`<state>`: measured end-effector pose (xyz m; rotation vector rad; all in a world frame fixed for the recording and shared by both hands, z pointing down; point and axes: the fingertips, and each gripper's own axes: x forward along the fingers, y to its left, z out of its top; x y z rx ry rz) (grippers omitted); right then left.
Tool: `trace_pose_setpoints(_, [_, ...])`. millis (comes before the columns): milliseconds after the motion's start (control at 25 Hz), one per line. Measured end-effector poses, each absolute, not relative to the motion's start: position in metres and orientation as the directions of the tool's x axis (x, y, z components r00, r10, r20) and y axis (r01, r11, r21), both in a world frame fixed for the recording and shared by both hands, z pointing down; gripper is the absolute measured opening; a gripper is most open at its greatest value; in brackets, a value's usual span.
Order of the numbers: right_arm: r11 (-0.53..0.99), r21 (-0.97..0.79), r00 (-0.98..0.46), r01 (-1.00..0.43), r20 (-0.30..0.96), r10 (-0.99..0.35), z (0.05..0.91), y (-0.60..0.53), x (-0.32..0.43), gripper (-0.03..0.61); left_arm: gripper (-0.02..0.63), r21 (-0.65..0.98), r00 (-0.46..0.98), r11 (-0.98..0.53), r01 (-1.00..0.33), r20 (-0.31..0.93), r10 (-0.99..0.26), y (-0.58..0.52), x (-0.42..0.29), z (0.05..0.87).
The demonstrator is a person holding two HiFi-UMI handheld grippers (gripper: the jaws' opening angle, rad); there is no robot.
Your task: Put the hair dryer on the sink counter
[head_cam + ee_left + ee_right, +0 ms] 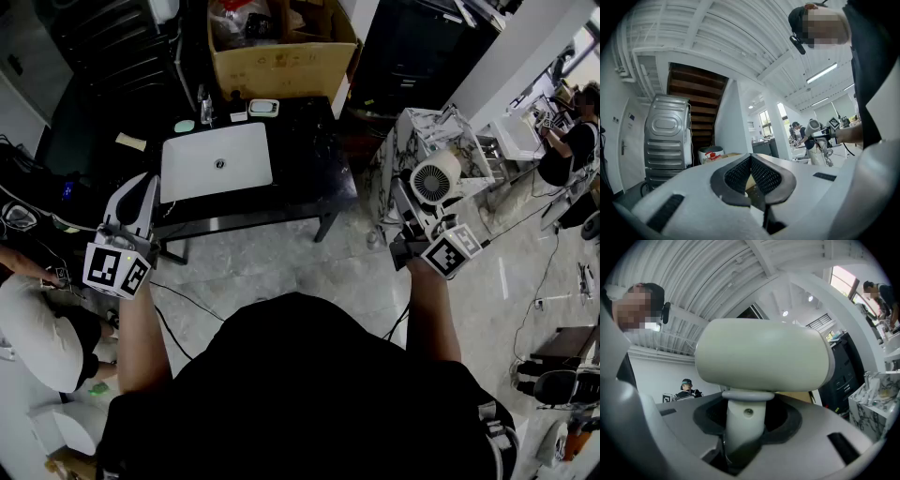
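The right gripper (419, 217) is clamped on the handle of the pale grey-white plastic hair dryer (436, 176). It holds the dryer upright in the air above a marble-patterned white cabinet (417, 131), well apart from the black sink counter (305, 155) and its white rectangular basin (216, 161). The left gripper (141, 192) has its jaws closed together and empty, beside the counter's near left corner.

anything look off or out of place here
Nothing stands out. The hair dryer is held upright by its handle in the right gripper, not yet set down. The left gripper is shut and empty. No spill or damage shows.
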<state>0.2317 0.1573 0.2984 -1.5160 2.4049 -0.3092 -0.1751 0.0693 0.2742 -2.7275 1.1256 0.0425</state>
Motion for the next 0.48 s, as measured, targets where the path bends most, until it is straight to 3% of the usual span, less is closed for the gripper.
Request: trace_pose_setpoints(480, [0.366, -0.325, -0.36, -0.872, -0.079, -0.929, 0.304, 0.154, 0.225, 0.167, 0.015, -0.154, 0.736, -0.721, -0.676, -0.076, -0.673, 0.053, -0.169, 0.274])
